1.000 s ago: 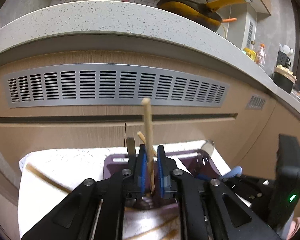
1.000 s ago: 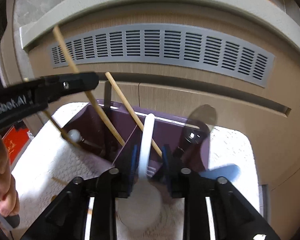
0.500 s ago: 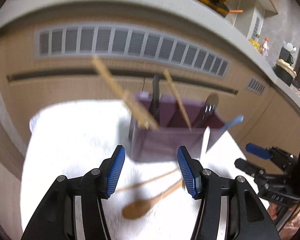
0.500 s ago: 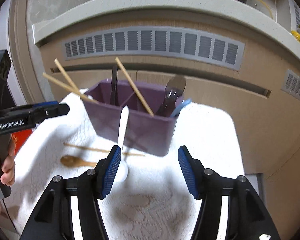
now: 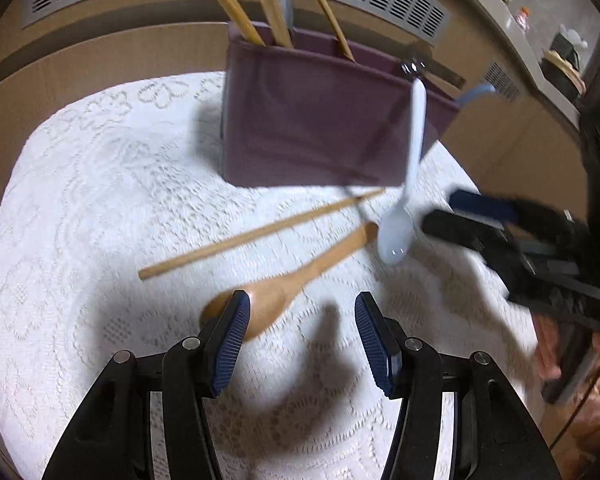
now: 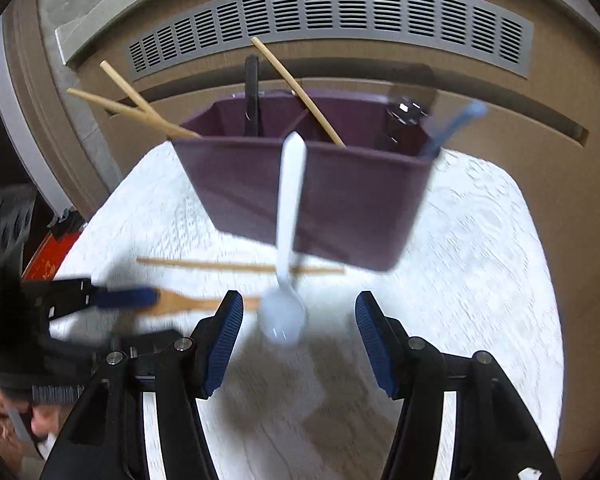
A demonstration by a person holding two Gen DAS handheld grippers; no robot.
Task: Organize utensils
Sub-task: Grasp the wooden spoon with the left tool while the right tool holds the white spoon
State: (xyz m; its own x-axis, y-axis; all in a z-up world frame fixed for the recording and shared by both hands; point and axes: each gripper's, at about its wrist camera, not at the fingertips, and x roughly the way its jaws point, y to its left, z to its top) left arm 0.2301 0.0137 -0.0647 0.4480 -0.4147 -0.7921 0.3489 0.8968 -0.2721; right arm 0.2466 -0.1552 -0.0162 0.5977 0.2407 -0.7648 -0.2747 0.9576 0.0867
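The purple plastic utensil caddy (image 6: 312, 196) stands toward the far edge of the white lace-covered table (image 5: 80, 240), close before a wooden cabinet front with a grey vent grille (image 6: 340, 12). Wooden chopsticks (image 6: 140, 108), a black handle and a blue handle stick out of its compartments. A white plastic spoon (image 6: 286, 240) leans against the caddy's near wall, bowl down on the cloth. A single wooden chopstick (image 5: 260, 232) and a wooden spoon (image 5: 284, 288) lie flat in front. The left claw (image 5: 300, 340) gapes over the wooden spoon's bowl, gripping nothing. The right claw (image 6: 298, 340), likewise agape and empty, brackets the white spoon's bowl. Bare cloth spreads nearer both claws.
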